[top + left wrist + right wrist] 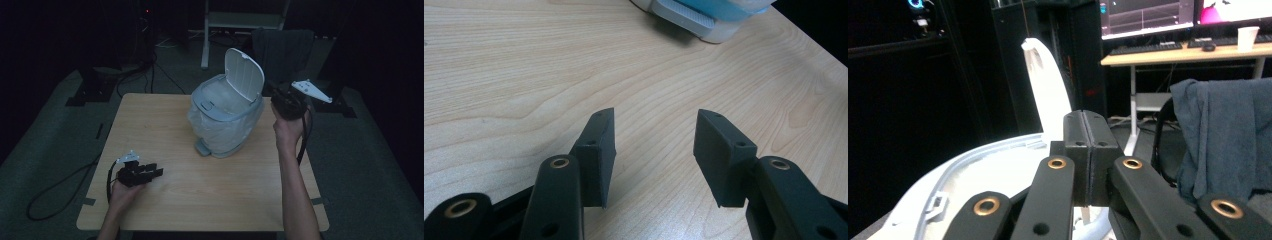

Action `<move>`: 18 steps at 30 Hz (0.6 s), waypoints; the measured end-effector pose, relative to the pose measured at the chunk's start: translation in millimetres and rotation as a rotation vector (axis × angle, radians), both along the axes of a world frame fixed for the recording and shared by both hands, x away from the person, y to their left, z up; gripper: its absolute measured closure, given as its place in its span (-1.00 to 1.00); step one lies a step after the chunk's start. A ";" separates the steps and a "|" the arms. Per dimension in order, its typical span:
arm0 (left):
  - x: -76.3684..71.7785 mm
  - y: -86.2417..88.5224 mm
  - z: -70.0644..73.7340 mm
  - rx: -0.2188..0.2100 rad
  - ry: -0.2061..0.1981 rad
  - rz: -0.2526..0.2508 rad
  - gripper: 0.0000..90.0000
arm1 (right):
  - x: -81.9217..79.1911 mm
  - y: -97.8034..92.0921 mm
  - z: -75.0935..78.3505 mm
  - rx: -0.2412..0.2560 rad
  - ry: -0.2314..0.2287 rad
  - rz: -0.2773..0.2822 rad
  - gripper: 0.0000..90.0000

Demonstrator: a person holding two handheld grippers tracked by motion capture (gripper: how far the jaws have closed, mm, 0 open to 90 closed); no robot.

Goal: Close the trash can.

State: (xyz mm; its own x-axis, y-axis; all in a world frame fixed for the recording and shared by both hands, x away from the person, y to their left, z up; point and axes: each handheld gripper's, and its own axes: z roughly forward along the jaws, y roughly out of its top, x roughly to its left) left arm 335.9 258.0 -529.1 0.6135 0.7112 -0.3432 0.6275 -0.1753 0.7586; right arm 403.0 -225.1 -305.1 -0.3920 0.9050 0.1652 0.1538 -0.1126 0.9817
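A pale grey pedal bin (225, 125) with a white liner stands near the middle of the wooden table (170, 200), its lid (244, 74) raised upright. My right gripper (280, 98) is held beside the bin's right rim, jaws pressed together with nothing between them (1089, 150); the rim (973, 155) and lid (1048, 90) lie just beyond them. My left gripper (156, 171) rests low at the table's front left, jaws spread over bare wood (654, 145). The bin's pedal (684, 14) sits far ahead of it.
Behind the table a chair with a dark cloth (282, 45) over it stands on the floor, and a desk frame (245, 20) is farther back. Cables (55, 195) trail on the floor at left. A desk with monitors (1188, 30) is in the background.
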 end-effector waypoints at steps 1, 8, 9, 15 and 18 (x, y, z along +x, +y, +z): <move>-0.1 0.1 0.0 0.000 -0.001 0.000 0.16 | 1.8 0.3 -0.7 -0.001 0.005 -0.005 0.99; -0.7 1.0 0.7 -0.004 -0.003 0.002 0.16 | 13.7 4.0 -3.0 0.005 0.037 -0.024 0.99; -0.5 1.1 0.7 -0.004 -0.002 0.003 0.16 | 14.5 3.6 -2.9 0.009 0.040 -0.021 0.99; 0.0 -0.6 0.6 0.001 -0.002 -0.004 0.16 | 12.7 7.7 -2.3 -0.015 0.041 0.066 0.99; -0.5 -0.3 1.0 -0.001 -0.004 -0.001 0.16 | 12.1 14.0 -3.0 -0.018 0.045 0.114 0.99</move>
